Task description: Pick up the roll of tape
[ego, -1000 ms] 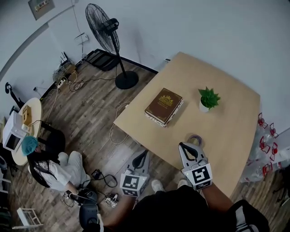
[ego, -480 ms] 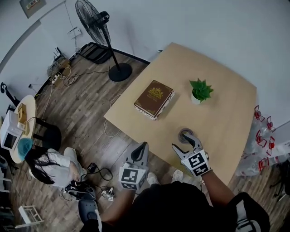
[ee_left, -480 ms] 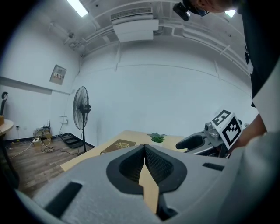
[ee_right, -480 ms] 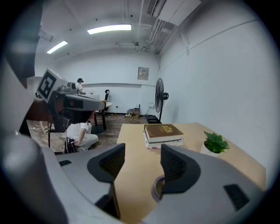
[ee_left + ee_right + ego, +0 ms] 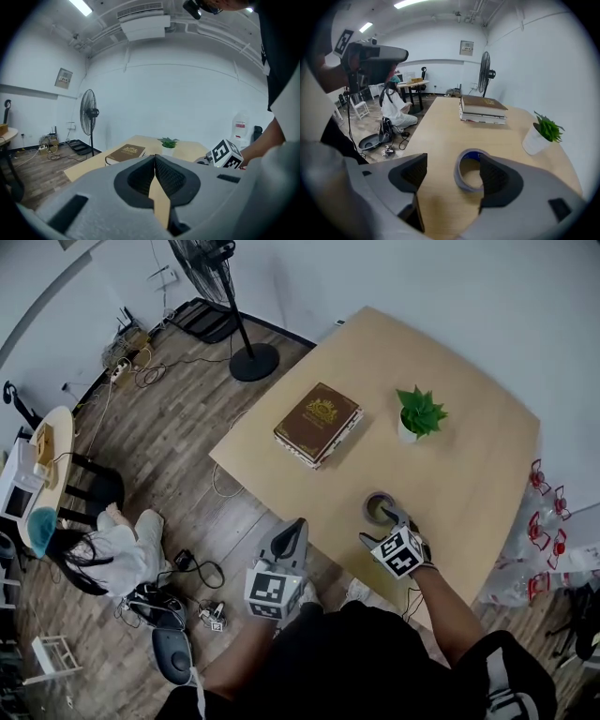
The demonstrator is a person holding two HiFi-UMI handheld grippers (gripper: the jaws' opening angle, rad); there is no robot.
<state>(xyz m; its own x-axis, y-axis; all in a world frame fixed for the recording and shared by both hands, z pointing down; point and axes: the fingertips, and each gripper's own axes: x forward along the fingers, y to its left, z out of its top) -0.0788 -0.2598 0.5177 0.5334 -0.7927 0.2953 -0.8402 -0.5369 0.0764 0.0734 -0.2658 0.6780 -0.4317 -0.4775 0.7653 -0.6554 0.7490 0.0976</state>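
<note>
Light wooden tabletop [image 5: 469, 456]: thick brown hardcover book [image 5: 318, 423] on the far-left part, small green plant in a white pot [image 5: 419, 414] to its right. Both are well apart from the work.

Left tool [image 5: 296, 531] hangs off the near edge over the floor, jaws pressed together with nothing between them. It's the farther one, out of play.

Right tool [image 5: 380, 527] is on the job. It's pitched steeply down over the near edge, and its jaws have just been opening and now stand spread wide.

Grey roll of tape with a blue inner rim [image 5: 471, 169] lies flat close to the near edge, hole up, so there's no long axis to line up with. It sits off-centre in the gap: the right jaw covers its right side and the left jaw is well apart from it. Contact: can't tell.

My read: either shift right to straddle the whole ring, or drop the right jaw into the hole and pinch the wall.
</note>
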